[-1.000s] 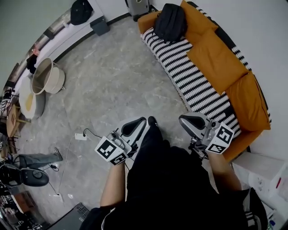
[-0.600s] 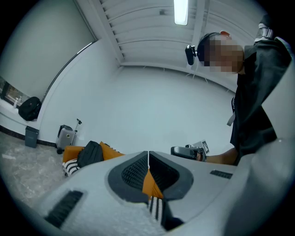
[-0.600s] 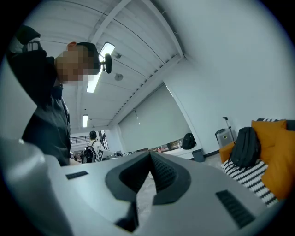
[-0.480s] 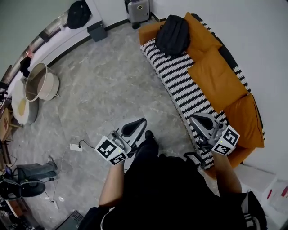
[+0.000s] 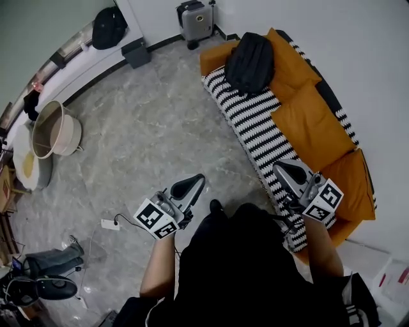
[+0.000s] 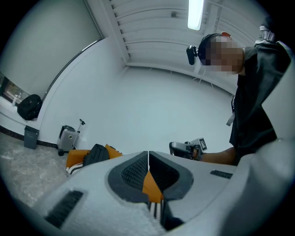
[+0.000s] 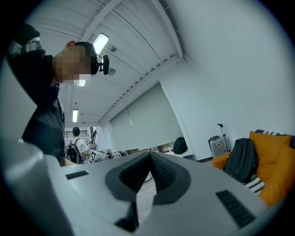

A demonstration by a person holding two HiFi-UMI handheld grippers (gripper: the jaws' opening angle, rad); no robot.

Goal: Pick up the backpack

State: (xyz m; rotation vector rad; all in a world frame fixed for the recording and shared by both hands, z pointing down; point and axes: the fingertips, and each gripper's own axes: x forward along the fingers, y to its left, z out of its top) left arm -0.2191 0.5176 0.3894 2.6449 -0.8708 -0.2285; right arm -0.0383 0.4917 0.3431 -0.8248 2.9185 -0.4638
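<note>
A black backpack leans on the far end of an orange sofa with a black-and-white striped seat. It also shows small in the left gripper view as the backpack, and in the right gripper view as the backpack. My left gripper is shut and empty, held over the floor well short of the sofa. My right gripper is shut and empty too, above the near part of the striped seat. Both are far from the backpack.
A grey suitcase stands by the wall beyond the sofa. Another black bag rests on a ledge at the back left. Round tubs sit at the left. A white power strip with a cable lies on the floor near my left side.
I have walked toward the sofa's far end; both grippers moved forward with me, and the right one now sits over the striped seat. Jaws stayed shut.
</note>
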